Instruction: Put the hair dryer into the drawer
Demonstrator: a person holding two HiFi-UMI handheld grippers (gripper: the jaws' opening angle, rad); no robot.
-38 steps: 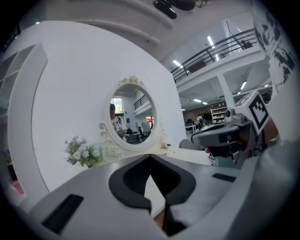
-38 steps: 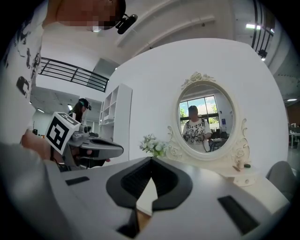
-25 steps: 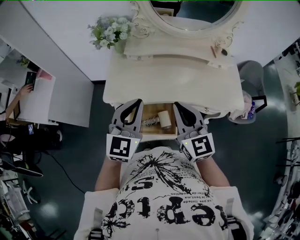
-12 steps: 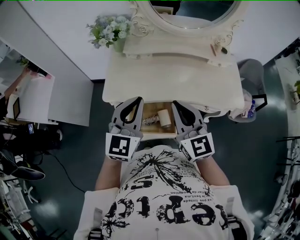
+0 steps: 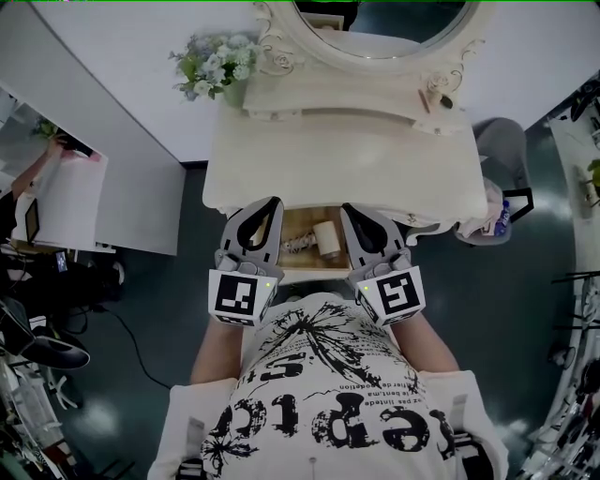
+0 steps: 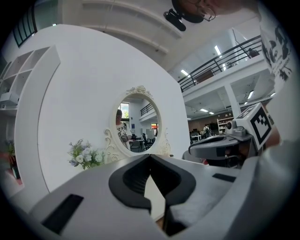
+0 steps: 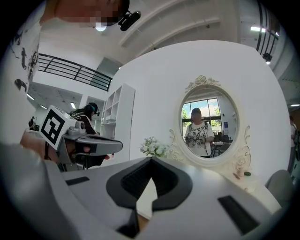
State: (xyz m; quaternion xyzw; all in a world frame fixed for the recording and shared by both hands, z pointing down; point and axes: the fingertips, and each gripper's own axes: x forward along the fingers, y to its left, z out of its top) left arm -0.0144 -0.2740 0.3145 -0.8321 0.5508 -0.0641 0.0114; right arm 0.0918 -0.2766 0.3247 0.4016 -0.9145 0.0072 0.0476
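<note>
The white dressing table [image 5: 347,159] has its wooden drawer [image 5: 302,222] pulled open at the front edge. Inside lies the cream hair dryer [image 5: 327,238] with its coiled cord [image 5: 298,245] to the left. My left gripper [image 5: 276,200] stands over the drawer's left end and my right gripper [image 5: 345,206] over its right end, either side of the dryer. Both point level at the table. In the left gripper view the left gripper [image 6: 150,154] has its jaws meeting at the tip, empty. The right gripper [image 7: 151,158] shows the same in its own view.
An oval mirror [image 5: 375,28] and a vase of pale flowers [image 5: 214,67] stand at the table's back. Small items [image 5: 439,94] lie on the raised shelf at right. A grey chair [image 5: 502,150] stands right of the table, a white desk [image 5: 75,202] to the left.
Both grippers have stayed where they were, still shut. Only a person's arm at the left desk has shifted.
</note>
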